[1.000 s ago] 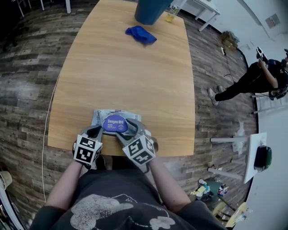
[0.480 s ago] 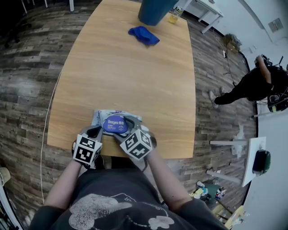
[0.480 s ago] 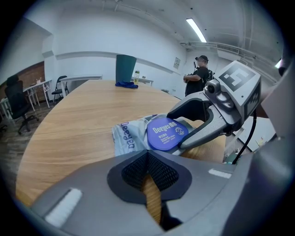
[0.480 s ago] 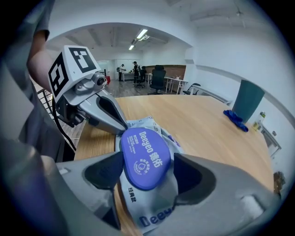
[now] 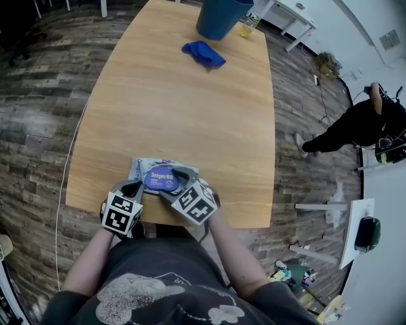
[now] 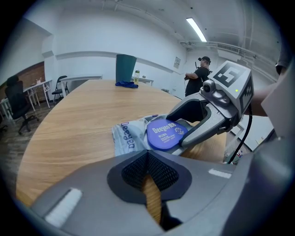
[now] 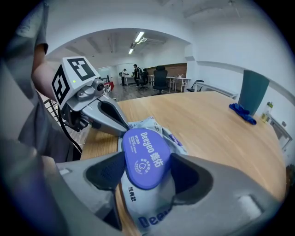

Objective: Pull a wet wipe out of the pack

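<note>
A grey wet-wipe pack (image 5: 144,168) with a round blue lid (image 5: 160,179) lies flat near the table's front edge. My right gripper (image 5: 172,184) reaches over it from the near right. Its jaws have just been opening and now stand wide on either side of the closed blue lid (image 7: 145,156), which fills most of the gap between the pads (image 7: 107,173). My left gripper (image 5: 132,188) is shut with nothing in it, its tip at the pack's near left edge (image 7: 131,126). In the left gripper view the pack (image 6: 126,137) lies just ahead of the closed jaws.
A wooden table (image 5: 190,114) carries a blue cloth (image 5: 203,54), a teal bin (image 5: 219,16) and a small bottle (image 5: 246,25) at its far end. A person (image 5: 358,124) stands on the floor to the right. The table's front edge runs just below both grippers.
The right gripper has tipped and shifted slightly up and left over the pack, with its jaws spread wider around the lid. The left gripper and the pack have stayed put.
</note>
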{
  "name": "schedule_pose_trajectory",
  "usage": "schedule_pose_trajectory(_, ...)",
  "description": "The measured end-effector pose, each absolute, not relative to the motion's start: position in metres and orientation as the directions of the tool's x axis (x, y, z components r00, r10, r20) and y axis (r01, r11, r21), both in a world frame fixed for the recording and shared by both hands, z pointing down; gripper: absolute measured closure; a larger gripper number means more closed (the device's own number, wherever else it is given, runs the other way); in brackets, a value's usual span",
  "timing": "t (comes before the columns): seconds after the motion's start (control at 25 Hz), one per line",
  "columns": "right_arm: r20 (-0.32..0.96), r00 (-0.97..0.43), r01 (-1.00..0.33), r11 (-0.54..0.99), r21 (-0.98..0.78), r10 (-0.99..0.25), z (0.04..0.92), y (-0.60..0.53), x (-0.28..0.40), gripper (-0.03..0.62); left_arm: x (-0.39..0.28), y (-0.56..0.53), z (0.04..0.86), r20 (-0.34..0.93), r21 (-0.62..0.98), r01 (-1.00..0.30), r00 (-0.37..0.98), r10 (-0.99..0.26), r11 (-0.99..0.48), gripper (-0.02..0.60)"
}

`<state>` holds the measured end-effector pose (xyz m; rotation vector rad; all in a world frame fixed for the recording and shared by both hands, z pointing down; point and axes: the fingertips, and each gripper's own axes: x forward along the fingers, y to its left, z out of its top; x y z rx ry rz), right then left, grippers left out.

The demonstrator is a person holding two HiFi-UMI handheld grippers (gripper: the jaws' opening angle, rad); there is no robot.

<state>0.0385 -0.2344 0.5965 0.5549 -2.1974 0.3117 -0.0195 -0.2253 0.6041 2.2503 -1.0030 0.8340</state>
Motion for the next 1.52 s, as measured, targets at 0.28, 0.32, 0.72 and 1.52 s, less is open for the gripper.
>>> schedule_pose_trajectory(0.28,0.770,-0.592,-0.490,0.865,-0.110,-0.237,0.594,-0.237,0.038,0.293,-0.020,-0.227,0.604,0.718,0.217,-0.789,0.528,-0.454,-0.574,0.563)
schedule_pose_trajectory(0.32,0.769,-0.596,-0.490,0.863,-0.123,-0.229,0.593,-0.236,0.038,0.293,-0.020,-0.226,0.604,0.717,0.218,-0.790,0.528,-0.455,-0.573,0.563)
schedule_pose_trajectory(0.72,0.723,-0.662,-0.508,0.828,-0.236,-0.200,0.586,-0.239,0.039,0.292,-0.021,-0.226,0.606,0.720,0.214,-0.800,0.517,-0.463,-0.560,0.563)
schedule_pose_trajectory(1.52,0.646,-0.634,-0.477,0.872,0.107,-0.426,0.545,-0.237,0.032,0.517,-0.020,-0.227,0.605,0.713,0.222,-0.799,0.524,-0.466,-0.558,0.563)
